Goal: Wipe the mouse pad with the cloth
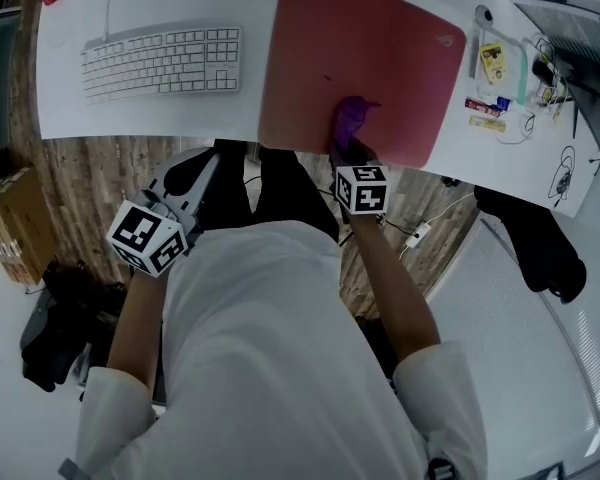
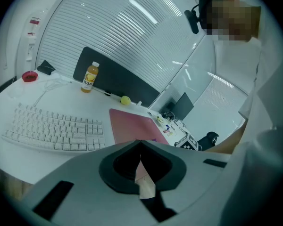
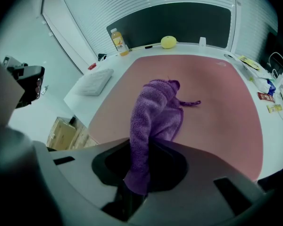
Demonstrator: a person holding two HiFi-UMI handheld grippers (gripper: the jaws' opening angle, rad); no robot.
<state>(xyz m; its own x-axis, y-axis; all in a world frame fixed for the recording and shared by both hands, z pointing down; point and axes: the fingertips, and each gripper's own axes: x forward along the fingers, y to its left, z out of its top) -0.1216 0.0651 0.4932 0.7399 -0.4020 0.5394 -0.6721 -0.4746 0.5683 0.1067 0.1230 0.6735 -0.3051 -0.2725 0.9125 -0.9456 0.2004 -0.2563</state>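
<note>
The right gripper (image 3: pixel 140 149) pinches a purple cloth (image 3: pixel 153 112) draped on the pink mouse pad (image 3: pixel 217 107); the left gripper (image 2: pixel 140 144), jaws pressed together, holds nothing.

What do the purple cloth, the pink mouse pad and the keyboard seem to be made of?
The cloth looks like microfibre or fleece: purple, fuzzy pile, soft folds. The mouse pad seems fabric-topped: pink, matte, no glare; its base is hidden. The keyboard appears to be matte white plastic.
</note>
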